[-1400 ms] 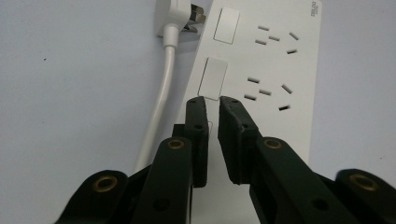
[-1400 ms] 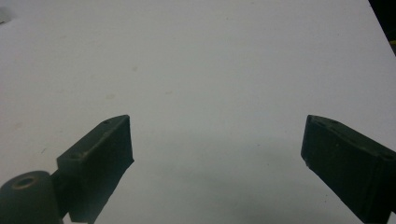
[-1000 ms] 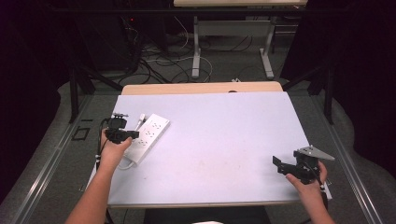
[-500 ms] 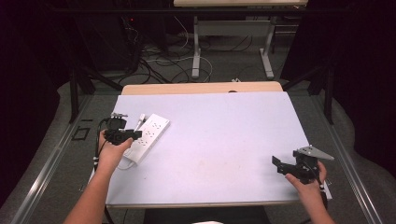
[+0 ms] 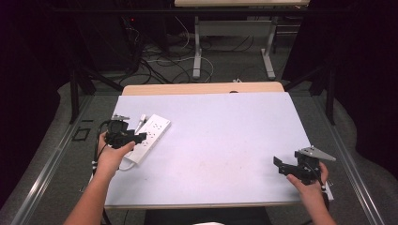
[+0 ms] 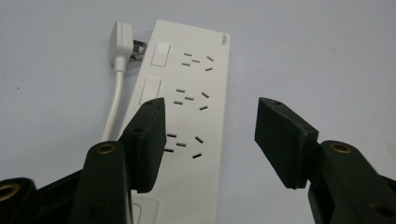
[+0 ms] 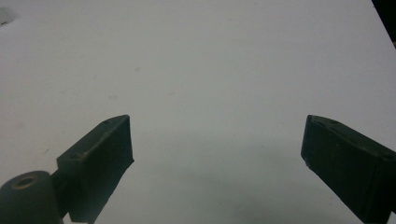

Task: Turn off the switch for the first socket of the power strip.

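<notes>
A white power strip [image 5: 151, 135] lies slanted at the table's left side, with a white plug [image 5: 142, 118] and its cord [image 6: 113, 109] beside its far end. My left gripper [image 5: 137, 137] hovers over the strip's near half, open. In the left gripper view the strip [image 6: 196, 79] runs up between the jaws, its sockets and switches visible, and the plug [image 6: 122, 41] rests against its top left corner. My right gripper [image 5: 278, 165] sits near the table's front right corner, open and holding nothing. The right gripper view has bare table [image 7: 210, 70] between the wide-apart jaws.
The pale table top [image 5: 225, 136] has a wooden strip [image 5: 202, 88] along its far edge. Behind it stand a table frame [image 5: 234, 42] and loose cables [image 5: 155, 61] on the floor. Metal rails [image 5: 51, 164] run along both sides.
Both hands hold nearly still. The left gripper has crept slightly further over the power strip.
</notes>
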A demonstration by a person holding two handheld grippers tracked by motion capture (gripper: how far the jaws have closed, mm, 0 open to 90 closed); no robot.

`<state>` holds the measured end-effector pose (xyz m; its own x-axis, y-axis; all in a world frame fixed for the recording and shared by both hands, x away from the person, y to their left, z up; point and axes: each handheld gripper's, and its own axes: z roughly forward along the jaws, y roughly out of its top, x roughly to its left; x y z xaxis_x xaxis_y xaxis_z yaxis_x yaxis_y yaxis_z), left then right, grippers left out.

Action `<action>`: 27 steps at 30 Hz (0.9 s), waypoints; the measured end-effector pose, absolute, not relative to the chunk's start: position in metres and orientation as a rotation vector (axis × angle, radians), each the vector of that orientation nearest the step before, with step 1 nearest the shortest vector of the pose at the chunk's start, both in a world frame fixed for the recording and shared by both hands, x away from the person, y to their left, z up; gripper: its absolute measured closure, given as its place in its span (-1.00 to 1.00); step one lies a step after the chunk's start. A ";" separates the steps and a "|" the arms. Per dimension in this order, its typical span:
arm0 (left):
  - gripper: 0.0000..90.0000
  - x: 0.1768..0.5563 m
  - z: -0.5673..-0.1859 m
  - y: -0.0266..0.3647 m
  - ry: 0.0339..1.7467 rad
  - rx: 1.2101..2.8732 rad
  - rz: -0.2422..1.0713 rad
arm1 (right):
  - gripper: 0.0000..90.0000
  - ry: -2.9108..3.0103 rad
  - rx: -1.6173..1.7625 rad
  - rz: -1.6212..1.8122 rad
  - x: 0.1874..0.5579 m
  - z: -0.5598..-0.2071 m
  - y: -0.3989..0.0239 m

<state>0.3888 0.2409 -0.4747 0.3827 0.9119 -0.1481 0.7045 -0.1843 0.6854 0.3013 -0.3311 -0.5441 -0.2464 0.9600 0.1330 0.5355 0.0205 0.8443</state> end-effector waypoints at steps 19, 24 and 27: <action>-0.30 0.357 -0.473 0.208 1.214 1.960 0.398 | -0.82 1.795 1.502 1.162 0.301 -0.545 -0.330; -0.54 0.350 -0.477 0.201 1.208 1.943 0.373 | -0.82 1.822 1.509 1.149 0.300 -0.543 -0.332; -0.64 0.345 -0.479 0.196 1.197 1.943 0.350 | -0.82 1.820 1.514 1.150 0.300 -0.543 -0.332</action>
